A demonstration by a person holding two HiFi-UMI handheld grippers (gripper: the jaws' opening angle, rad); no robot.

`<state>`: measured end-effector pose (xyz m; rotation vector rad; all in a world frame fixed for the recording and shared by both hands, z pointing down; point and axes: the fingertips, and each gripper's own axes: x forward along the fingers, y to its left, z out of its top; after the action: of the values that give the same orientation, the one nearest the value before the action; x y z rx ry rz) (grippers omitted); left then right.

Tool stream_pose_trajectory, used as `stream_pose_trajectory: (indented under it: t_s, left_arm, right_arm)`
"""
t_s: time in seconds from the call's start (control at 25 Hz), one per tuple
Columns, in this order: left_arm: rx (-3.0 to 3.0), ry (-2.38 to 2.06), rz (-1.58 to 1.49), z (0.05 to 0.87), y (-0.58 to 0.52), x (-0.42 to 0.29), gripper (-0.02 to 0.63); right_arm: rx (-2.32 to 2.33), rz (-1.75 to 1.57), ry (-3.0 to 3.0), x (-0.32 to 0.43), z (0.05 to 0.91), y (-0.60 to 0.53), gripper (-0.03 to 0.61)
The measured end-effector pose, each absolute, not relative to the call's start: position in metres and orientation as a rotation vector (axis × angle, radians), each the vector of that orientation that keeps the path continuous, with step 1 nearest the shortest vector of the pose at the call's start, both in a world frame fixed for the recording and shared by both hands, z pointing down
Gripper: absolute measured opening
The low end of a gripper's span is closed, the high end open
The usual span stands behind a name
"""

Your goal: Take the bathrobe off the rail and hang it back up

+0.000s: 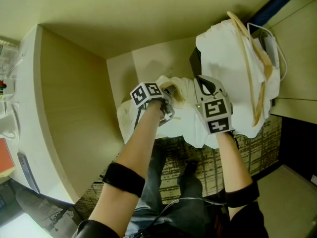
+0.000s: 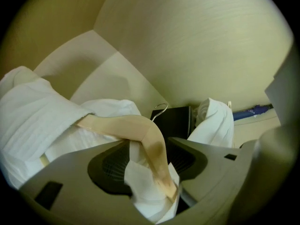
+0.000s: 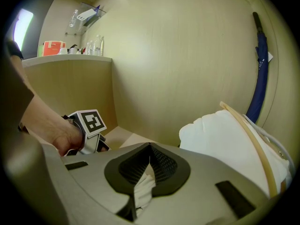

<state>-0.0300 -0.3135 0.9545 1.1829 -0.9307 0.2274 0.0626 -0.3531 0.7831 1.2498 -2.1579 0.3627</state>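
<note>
A white bathrobe [image 1: 185, 115] lies bunched low in a beige closet niche. A wooden hanger [image 2: 126, 125] with a metal hook [image 2: 160, 109] rests on it. My left gripper [image 2: 145, 142] is open, with the hanger's arm and a fold of robe cloth lying between its jaws. In the head view this left gripper [image 1: 171, 95] is at the robe's left side. My right gripper [image 3: 150, 146] is shut on a strip of the white cloth; in the head view the right gripper [image 1: 199, 81] sits at the robe's right. A second white robe [image 1: 223, 58] hangs on another wooden hanger [image 1: 247, 48] at the upper right.
A beige partition [image 1: 74, 113] walls the niche on the left, and a counter with bottles [image 3: 89, 46] and a red box [image 3: 54, 47] lies beyond it. A black box [image 2: 176, 121] stands at the back. A blue umbrella [image 3: 260, 64] leans on the right. Patterned carpet [image 1: 198, 162] lies below.
</note>
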Motion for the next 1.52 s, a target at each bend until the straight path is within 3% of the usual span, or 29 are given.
stream_pose_trajectory:
  t_s: [0.08,0.68,0.84,1.28,1.4,1.52]
  left_arm:
    - [1.169,-0.921,0.219,0.952,-0.315,-0.030,0.262]
    - [1.060,-0.901,0.180,0.963,-0.323,-0.026,0.262]
    - [1.154,-0.873,0.242,0.958,-0.325,-0.018,0.296]
    - [1.324,-0.853,0.529,0.956,-0.311,0.011,0.295]
    - [1.343,-0.887,0.581,0.962,-0.311,0.007,0.230]
    - [1.350,-0.897,0.576,0.962,-0.312,0.006,0.224]
  right_arm:
    - [1.251,0.359,-2.159,0.063,0.779,-0.355,0.021]
    - [1.231,0.345,-2.156,0.066,0.777,-0.366,0.021]
    - [1.228,0.363,-2.150,0.069,0.785,-0.363,0.021]
    - [1.261,0.373,-2.139,0.087,0.779,-0.366,0.021]
    - [1.265,0.376,-2.133,0.092,0.783,-0.364,0.021]
    - [1.265,0.385,-2.121,0.096,0.787,-0.361,0.021]
